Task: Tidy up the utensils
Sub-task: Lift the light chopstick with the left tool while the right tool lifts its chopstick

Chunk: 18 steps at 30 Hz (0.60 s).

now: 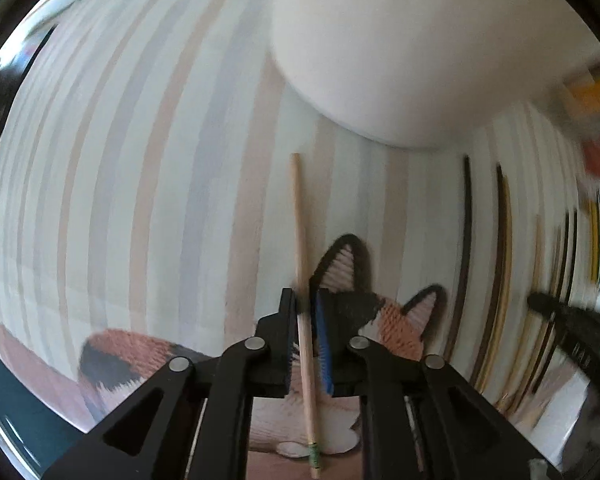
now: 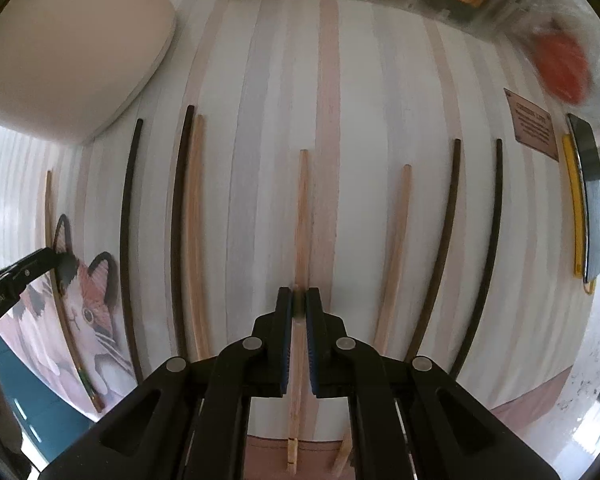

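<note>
My left gripper (image 1: 305,300) is closed around a light wooden chopstick (image 1: 300,216) with a green band at its near end, lying over the cat picture on the striped placemat (image 1: 140,160). My right gripper (image 2: 299,300) is shut on another light wooden chopstick (image 2: 302,200) lying lengthwise on the mat. Several more chopsticks lie in a row in the right wrist view: dark ones (image 2: 126,240) (image 2: 179,220) (image 2: 440,248) (image 2: 486,256) and light ones (image 2: 196,220) (image 2: 398,248). The left gripper (image 2: 60,260) shows at the left edge there.
A large white bowl (image 1: 400,40) stands on the mat just beyond the left chopstick; it also shows at upper left in the right wrist view (image 2: 68,52). A clear bag of packaged items (image 2: 500,8) lies at the far edge. A dark and yellow item (image 2: 590,200) lies at right.
</note>
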Available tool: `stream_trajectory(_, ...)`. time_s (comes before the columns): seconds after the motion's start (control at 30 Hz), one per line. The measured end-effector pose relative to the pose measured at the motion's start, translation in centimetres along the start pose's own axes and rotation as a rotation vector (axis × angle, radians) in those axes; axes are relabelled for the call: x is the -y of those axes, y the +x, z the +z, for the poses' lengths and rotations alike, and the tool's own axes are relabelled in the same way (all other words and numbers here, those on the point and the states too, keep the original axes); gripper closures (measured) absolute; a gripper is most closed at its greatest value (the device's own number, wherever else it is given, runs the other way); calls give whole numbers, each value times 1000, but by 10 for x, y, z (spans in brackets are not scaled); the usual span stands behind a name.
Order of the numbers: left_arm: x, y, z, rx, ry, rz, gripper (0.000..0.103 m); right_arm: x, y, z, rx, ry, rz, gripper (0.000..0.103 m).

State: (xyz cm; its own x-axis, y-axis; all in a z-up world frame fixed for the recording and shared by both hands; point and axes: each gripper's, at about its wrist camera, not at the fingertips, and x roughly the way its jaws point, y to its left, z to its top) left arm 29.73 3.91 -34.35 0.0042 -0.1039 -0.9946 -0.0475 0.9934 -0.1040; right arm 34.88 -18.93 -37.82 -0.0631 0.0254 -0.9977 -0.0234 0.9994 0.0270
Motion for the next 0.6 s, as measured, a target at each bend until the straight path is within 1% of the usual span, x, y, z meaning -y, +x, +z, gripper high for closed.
stream_trajectory(0.1,11,2,1,5,70,46,90,0,0,5,-16,-18,3,96)
stream_trajectory(0.13,14,2,1,6,77,55,87,0,0,6,-20,-22,3,96)
stream_trajectory(0.2,23,3,2,7,95,57,78,-1,0,11,-27,-27,-1,96)
stream_trajectory(0.23,30,6,1,6,107,55,68,-3,1,13,-29,-30,-4,96)
stream_trajectory(0.27,35,7,1,6,123,58,61,-6,2,14,-31,-32,-9,96)
stream_trajectory(0.33,49,11,-1,15,149,91,60,-12,3,15,-33,-35,-21,95)
stream_trajectory(0.4,46,11,1,20,114,79,61,-15,5,14,-34,-41,-30,95)
stream_trajectory(0.43,57,7,0,26,107,81,64,-16,5,15,-35,-40,-29,95)
stream_trajectory(0.5,53,6,-2,40,99,90,68,-20,5,16,-33,-39,-27,95)
stream_trajectory(0.53,51,4,-2,52,85,89,79,-21,5,16,-31,-40,-27,95)
stream_trajectory(0.57,49,1,-1,60,75,90,96,-20,6,15,-29,-42,-30,95)
stream_trajectory(0.6,48,1,0,62,65,87,98,-18,7,12,-25,-47,-33,95)
